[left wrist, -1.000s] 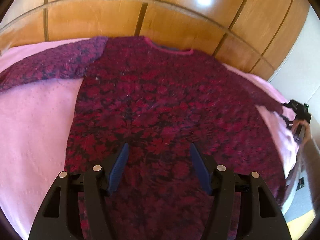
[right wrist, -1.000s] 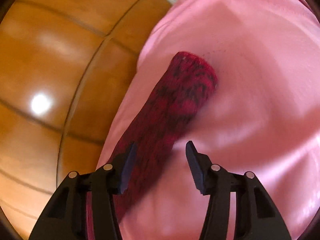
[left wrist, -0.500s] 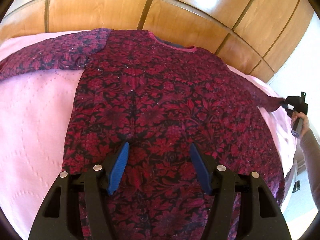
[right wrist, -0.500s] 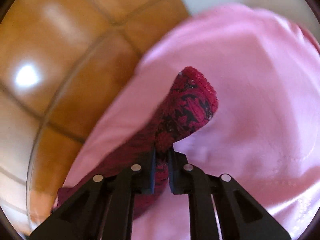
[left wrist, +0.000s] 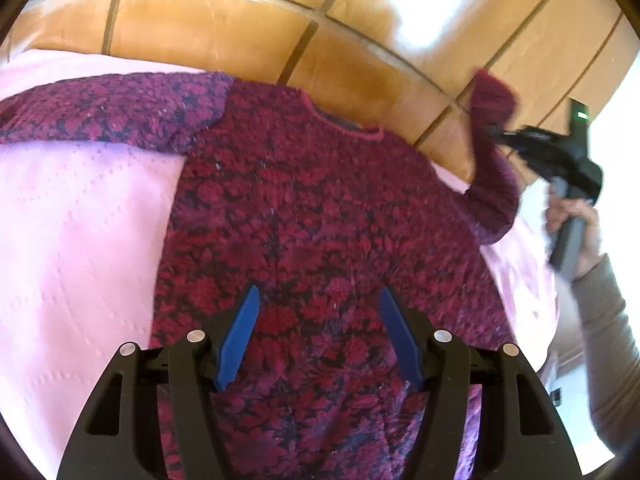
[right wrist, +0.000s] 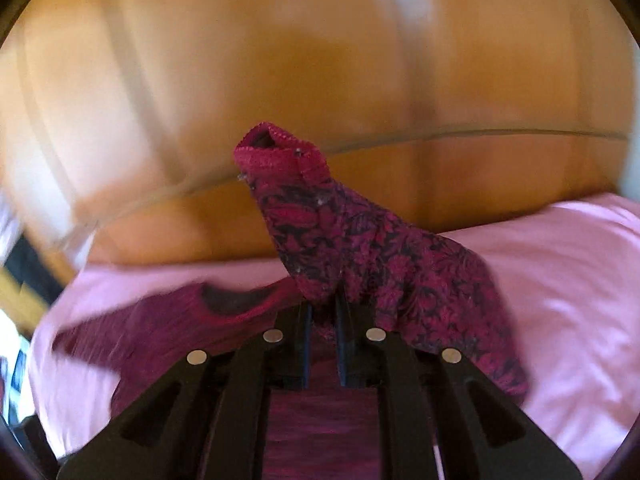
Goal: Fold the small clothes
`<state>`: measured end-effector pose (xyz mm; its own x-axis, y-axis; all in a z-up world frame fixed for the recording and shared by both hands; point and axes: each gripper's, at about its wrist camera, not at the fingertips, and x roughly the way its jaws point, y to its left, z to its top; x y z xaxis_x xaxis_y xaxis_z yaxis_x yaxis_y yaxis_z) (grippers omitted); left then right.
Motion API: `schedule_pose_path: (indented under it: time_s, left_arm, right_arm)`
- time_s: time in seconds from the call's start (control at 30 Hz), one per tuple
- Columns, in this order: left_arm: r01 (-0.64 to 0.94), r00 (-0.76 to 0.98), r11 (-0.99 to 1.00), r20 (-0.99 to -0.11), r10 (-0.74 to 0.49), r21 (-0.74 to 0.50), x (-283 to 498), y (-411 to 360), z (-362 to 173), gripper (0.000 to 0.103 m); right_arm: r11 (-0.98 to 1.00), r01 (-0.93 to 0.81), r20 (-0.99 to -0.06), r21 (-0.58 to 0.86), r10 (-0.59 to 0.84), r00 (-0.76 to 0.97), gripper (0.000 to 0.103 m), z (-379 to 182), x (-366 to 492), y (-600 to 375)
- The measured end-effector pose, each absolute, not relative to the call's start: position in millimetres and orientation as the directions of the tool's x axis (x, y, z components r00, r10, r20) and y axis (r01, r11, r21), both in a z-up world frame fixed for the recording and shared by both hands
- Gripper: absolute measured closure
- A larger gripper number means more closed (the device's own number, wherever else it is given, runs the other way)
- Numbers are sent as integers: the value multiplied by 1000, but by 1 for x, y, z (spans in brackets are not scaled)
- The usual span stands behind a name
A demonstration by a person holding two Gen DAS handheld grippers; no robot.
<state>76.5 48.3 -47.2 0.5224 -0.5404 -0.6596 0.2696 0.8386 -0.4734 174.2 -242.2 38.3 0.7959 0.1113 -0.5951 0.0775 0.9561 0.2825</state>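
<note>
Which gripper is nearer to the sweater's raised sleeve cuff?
Right. The right gripper is shut on the sleeve just below the cuff; the left gripper hovers open over the sweater body, well away.

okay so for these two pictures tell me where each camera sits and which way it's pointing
Left wrist: sits on the left gripper, angled down over the sweater on the pink sheet; its open blue fingers show, plus the right gripper and hand at far right.
Right wrist: sits on the right gripper, facing the wooden headboard; its fingers pinch the raised sleeve.
Shared: the sweater, that lifted sleeve, sheet, headboard.
</note>
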Motion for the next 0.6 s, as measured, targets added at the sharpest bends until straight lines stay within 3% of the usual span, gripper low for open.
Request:
schedule_pose_path:
  time_s: [0.23, 0.27, 0.3, 0.33, 0.6]
  left_arm:
    - [260, 541, 800, -605, -584, -541, 102, 61, -26, 41]
    - [261, 540, 796, -601, -590, -547, 107, 61, -25, 41]
    - [260, 539, 793, -598, -593, -551, 112, 60, -24, 41]
    - [257, 539, 790, -596, -595, -556, 117, 59, -22, 41]
    - [213, 525, 778, -602, -601, -591, 170, 45, -25, 41]
  right_arm:
    - [951, -159, -701, 266, 304, 645, 91, -20, 209, -96]
    - [944, -183, -702, 276, 328, 632, 82, -25, 208, -85]
    - [939, -197, -700, 282, 342, 627, 57, -29, 209, -81]
    - [934, -202, -695, 294, 354, 626, 45, -33, 211, -83]
    - [911, -130, -626, 391, 367, 688, 31, -20, 157, -147]
